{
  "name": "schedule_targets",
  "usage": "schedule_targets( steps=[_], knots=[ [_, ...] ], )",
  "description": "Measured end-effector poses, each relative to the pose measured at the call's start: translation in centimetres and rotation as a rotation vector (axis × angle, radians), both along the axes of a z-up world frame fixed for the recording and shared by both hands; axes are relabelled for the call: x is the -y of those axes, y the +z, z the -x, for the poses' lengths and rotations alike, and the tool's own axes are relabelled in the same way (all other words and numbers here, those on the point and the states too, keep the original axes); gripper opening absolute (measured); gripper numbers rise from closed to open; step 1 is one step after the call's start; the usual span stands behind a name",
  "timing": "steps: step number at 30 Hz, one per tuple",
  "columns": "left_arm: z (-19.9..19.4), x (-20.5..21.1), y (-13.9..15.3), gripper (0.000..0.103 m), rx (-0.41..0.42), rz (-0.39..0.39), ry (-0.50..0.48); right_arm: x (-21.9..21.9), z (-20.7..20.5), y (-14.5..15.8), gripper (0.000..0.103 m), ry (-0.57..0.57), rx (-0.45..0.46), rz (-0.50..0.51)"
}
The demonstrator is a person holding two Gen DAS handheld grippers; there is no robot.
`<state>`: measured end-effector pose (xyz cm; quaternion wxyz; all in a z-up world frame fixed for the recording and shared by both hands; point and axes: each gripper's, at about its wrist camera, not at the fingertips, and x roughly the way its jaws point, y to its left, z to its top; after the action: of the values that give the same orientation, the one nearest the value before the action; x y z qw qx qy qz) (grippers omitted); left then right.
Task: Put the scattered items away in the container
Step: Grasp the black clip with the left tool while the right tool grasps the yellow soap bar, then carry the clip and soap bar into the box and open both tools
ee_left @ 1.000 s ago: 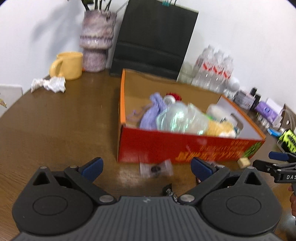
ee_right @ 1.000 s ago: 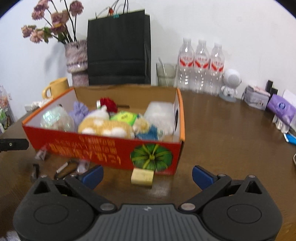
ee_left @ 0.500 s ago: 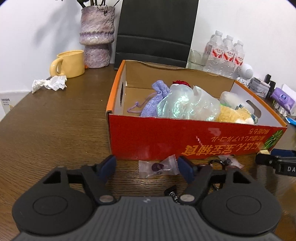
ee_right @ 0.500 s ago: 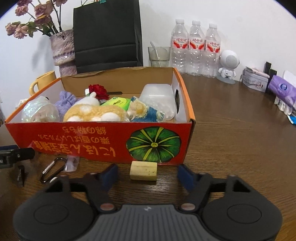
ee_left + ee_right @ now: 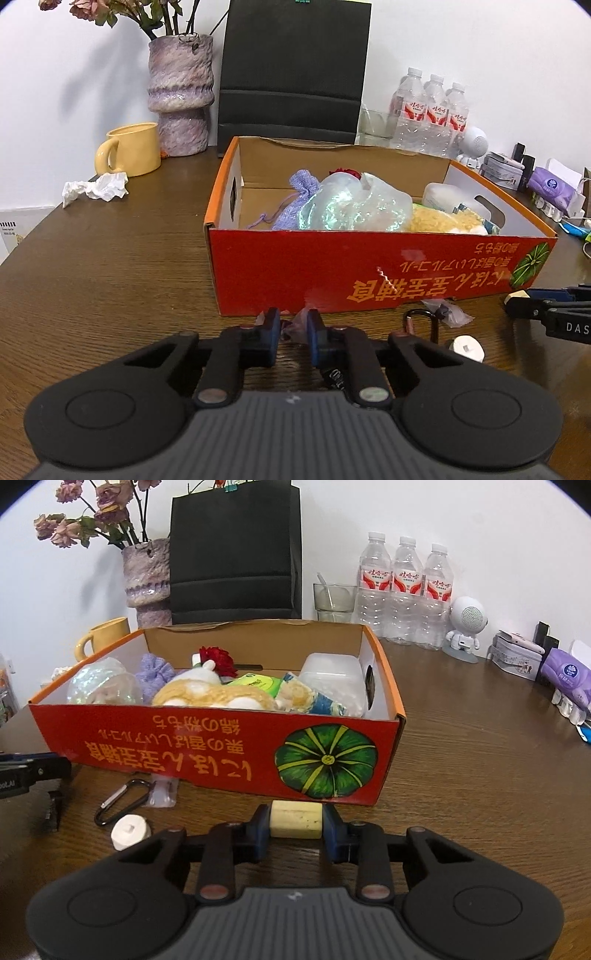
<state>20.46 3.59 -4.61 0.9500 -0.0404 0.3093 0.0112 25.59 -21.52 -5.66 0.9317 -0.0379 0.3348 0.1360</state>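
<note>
Both grippers are closing on scattered bits at the near wall of the red cardboard box (image 5: 207, 749).

The right gripper (image 5: 295, 819) is clamping a yellow eraser (image 5: 295, 819); the left gripper (image 5: 291, 336) is pinching a small clear bag (image 5: 293, 325). Next, I'd judge, both need lifting over that wall. Inside, a plush toy (image 5: 210, 698), knitted pouch (image 5: 295, 201) and plastic tub (image 5: 332, 675) are already crowding it.

Left claw (image 5: 291, 334) just closing on plastic packet (image 5: 295, 326), beside red box (image 5: 369, 273) — wooden table (image 5: 110, 266)
</note>
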Motion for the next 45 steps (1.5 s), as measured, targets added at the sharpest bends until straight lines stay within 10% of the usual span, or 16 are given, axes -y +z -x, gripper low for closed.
schedule_targets(
  steps=[24,33,45],
  knots=[
    [5.9,-0.5,7.3,0.011,0.244,0.08,-0.098,1.1,3.8,7.4,0.029,0.07,0.18,-0.136],
    [-0.5,0.2,11.5,0.011,0.317,0.094,-0.113,-2.1,-2.2,10.6,0.029,0.082,0.224,-0.133],
    [-11.8,-1.7,7.3,0.011,0.194,0.167,-0.032,-5.1,-12.5,7.1,0.029,0.045,0.127,-0.131]
  ],
)
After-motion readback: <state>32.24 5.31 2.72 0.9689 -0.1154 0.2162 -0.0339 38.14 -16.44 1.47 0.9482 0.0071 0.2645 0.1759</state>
